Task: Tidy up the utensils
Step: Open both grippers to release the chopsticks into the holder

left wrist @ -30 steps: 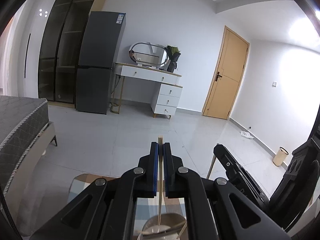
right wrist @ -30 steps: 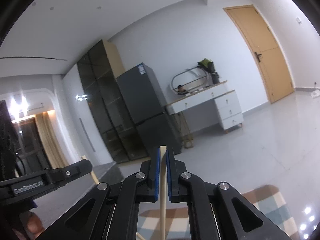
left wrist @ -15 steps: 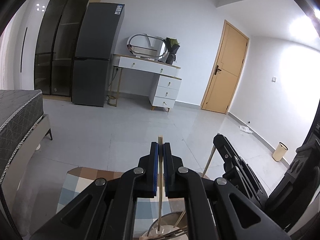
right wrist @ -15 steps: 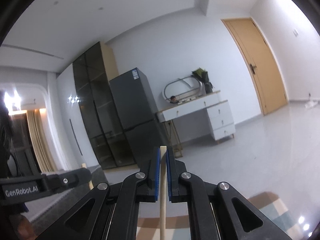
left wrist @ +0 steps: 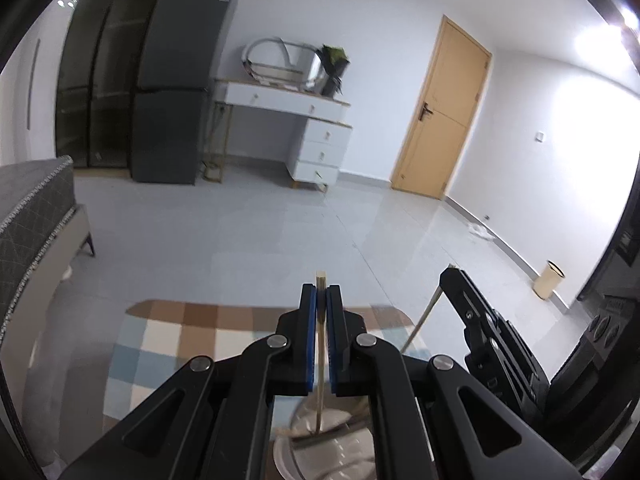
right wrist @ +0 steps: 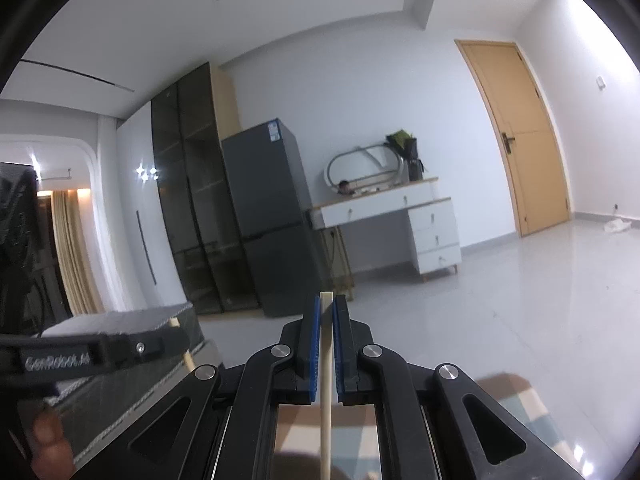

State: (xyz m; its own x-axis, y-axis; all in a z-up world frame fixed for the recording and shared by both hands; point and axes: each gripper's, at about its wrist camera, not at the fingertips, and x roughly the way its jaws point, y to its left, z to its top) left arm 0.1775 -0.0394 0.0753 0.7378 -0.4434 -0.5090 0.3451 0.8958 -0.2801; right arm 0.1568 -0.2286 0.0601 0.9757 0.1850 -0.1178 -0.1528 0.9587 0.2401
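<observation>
- From the left wrist view I have the left black two-finger gripper (left wrist: 319,300) above a round metal container (left wrist: 340,440), which stands on the checked rug (left wrist: 168,344).
- A thin pale wooden chopstick (left wrist: 320,380) runs between its pads down into the container.
- The right black two-finger gripper (left wrist: 452,276) is just to the right, with a second pale wooden chopstick (left wrist: 420,324).
- Behind them, the tall grey fridge (left wrist: 180,80) stands left of the white drawer desk (left wrist: 296,120); the plain wooden door (left wrist: 440,116) is further right.

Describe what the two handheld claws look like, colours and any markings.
Both the left claw and the right claw are matte black angular linkages with silver rivets and blue pads lining the fingers. White lettering, too blurred to read, runs along the left claw's side in the right wrist view.
</observation>
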